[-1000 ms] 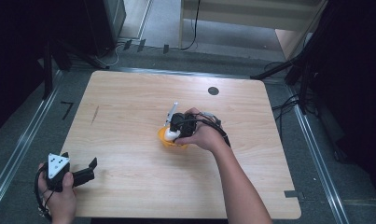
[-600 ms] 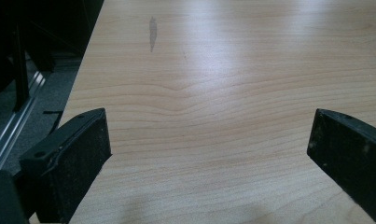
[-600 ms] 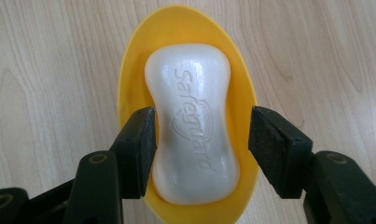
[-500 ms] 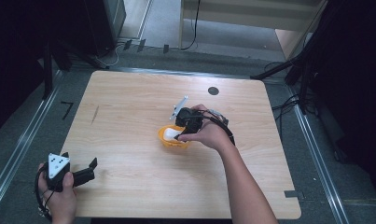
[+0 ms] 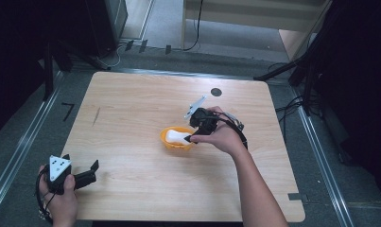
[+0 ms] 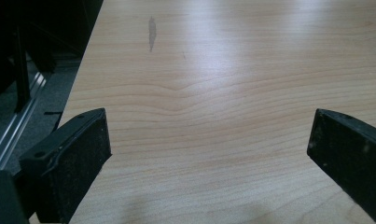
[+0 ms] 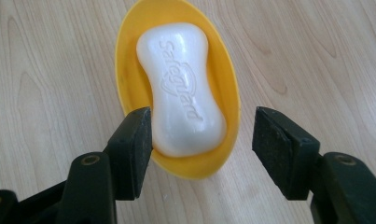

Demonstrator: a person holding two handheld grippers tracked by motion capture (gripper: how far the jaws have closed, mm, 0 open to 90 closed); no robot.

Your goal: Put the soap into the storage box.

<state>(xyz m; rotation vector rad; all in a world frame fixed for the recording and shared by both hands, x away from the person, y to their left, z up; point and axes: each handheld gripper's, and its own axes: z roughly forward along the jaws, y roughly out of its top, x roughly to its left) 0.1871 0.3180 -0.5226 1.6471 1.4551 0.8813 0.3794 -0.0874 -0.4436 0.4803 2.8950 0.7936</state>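
White soap bar (image 7: 183, 88) lies in the yellow dish (image 7: 223, 88), centre frame in the right gripper view, its long axis running bottom to top, tilted slightly left. Right gripper (image 7: 202, 140) sits spread around its near end, so looks like either a pickup or a release. Left gripper (image 6: 209, 149) idles apart, lower left of the table (image 5: 131, 104).

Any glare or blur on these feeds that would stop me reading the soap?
Right gripper view: sharp, the soap lettering reads clearly in the yellow dish, with only soft shine. Left gripper view: bright glare washes the table at the top. High view: table evenly lit, surroundings dark, soap small and without detail.
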